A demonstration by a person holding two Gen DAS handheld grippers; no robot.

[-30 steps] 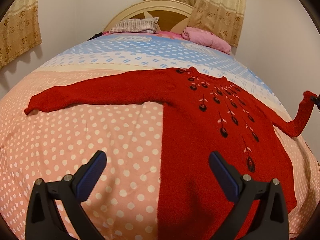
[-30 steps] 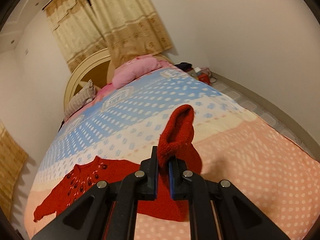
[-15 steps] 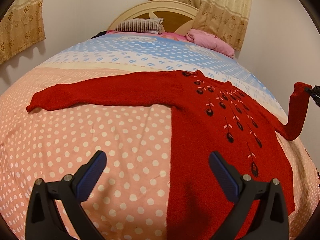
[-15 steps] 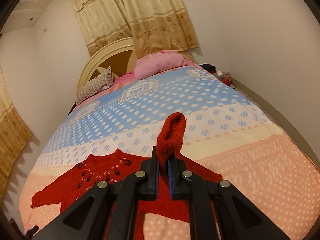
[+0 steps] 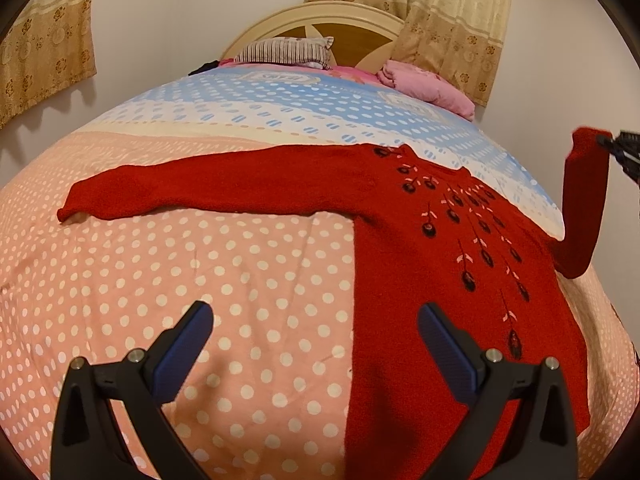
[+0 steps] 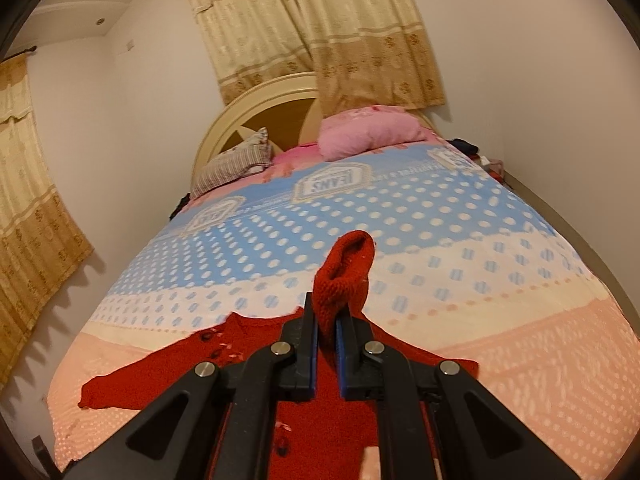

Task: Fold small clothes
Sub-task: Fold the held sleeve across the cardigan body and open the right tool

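Observation:
A red knit sweater (image 5: 432,280) with dark embroidered drops lies flat on the bed, its left sleeve (image 5: 208,192) stretched out to the left. My right gripper (image 6: 327,320) is shut on the cuff of the right sleeve (image 6: 344,268) and holds it up above the bed; the raised sleeve (image 5: 582,208) and the gripper tip (image 5: 622,152) show at the right edge of the left wrist view. My left gripper (image 5: 314,340) is open and empty, above the bedspread beside the sweater's lower left edge.
The bed (image 5: 160,300) has a pink and blue polka-dot cover. A striped pillow (image 5: 286,50) and a pink pillow (image 5: 428,84) lie by the headboard (image 5: 320,20). Curtains hang behind. Walls stand close on the right (image 6: 540,120).
My right gripper has lifted the sleeve cuff higher and swung round to face the headboard. My left gripper has shifted a little left, still open.

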